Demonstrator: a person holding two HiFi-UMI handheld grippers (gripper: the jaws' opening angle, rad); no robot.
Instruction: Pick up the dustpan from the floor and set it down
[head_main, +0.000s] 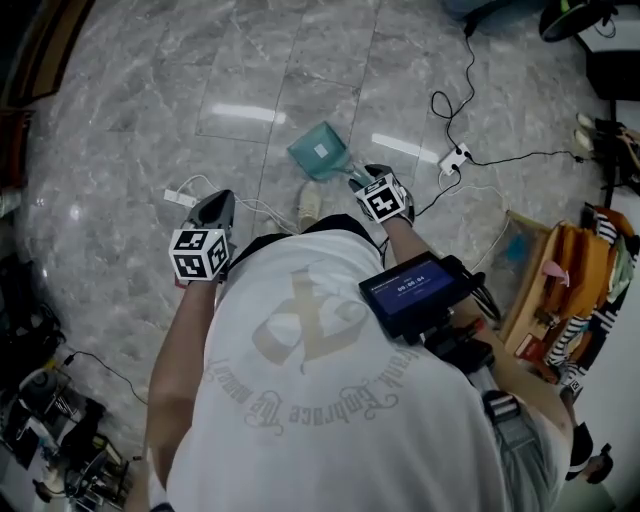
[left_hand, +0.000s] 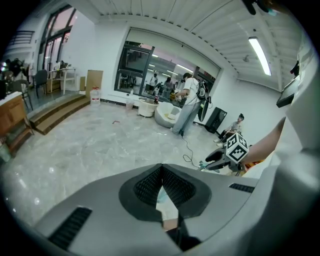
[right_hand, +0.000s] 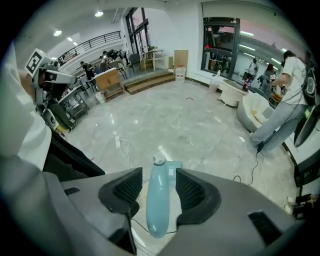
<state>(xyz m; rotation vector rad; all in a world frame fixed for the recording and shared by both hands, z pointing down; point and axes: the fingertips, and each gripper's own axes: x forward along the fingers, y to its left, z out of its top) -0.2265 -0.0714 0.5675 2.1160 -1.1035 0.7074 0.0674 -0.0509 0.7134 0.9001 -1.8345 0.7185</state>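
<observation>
The dustpan (head_main: 320, 150) lies on the floor (head_main: 150, 120) with its handle (right_hand: 156, 200) untouched between the wide-open jaws of the right gripper (right_hand: 157, 181), while the left gripper (left_hand: 162, 187) hangs closed and empty, so pinching the rounded handle near its end risks it slipping or the pan swinging down.

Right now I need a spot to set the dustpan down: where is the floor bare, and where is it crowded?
Bare marble floor opens left of the dustpan and beyond it. Crowded: power strip and black cables to its right, a white cord nearer the person.
</observation>
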